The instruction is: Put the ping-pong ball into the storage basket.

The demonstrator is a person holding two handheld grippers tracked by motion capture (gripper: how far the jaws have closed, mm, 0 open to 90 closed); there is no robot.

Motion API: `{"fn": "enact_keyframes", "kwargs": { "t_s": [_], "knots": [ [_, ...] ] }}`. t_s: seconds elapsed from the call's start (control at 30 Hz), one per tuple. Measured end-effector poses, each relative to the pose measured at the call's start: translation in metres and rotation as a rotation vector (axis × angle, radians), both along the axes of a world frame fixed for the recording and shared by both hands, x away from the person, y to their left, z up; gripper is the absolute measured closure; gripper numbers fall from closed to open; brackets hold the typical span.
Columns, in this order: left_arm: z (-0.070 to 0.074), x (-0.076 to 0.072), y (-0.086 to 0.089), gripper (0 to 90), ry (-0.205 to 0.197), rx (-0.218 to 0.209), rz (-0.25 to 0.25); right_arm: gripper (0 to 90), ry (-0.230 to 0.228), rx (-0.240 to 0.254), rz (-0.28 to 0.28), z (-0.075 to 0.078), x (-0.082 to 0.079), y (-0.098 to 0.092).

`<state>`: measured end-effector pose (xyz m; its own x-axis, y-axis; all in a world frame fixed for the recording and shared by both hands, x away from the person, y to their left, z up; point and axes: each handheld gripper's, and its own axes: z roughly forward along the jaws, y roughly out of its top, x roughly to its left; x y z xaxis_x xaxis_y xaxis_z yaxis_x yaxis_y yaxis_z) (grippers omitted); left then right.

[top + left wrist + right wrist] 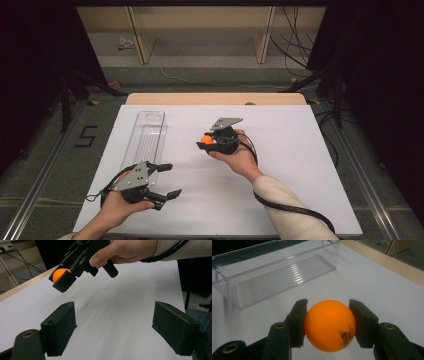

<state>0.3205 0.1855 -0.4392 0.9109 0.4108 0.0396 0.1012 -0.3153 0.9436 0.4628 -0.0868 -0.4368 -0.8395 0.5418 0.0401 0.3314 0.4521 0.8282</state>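
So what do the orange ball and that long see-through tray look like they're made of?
The orange ball, clamped between the right gripper's pads, looks like thin matte plastic: a smooth, even surface with a soft sheen and small printed lettering, like a table tennis ball. The tray looks like clear, glossy hard plastic: the white table shows through its walls, and its ribbed floor catches highlights. It could be acrylic.

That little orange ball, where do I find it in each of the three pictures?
High view: the orange ball sits just left of centre, in the right gripper.
Left gripper view: upper left, clamped in that same gripper.
Right gripper view: low centre, pressed between two black jaws.
Shared landmark: the white table sheet.
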Motion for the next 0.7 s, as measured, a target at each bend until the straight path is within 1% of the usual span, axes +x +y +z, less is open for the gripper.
{"fn": "enact_keyframes", "kwargs": {
  "t_s": [0.7],
  "knots": [
    [0.000,0.000,-0.001,18.2,0.001,0.003,-0.001,51.3,0.001,0.002,0.015,0.002,-0.001,0.011]
  ]
}}
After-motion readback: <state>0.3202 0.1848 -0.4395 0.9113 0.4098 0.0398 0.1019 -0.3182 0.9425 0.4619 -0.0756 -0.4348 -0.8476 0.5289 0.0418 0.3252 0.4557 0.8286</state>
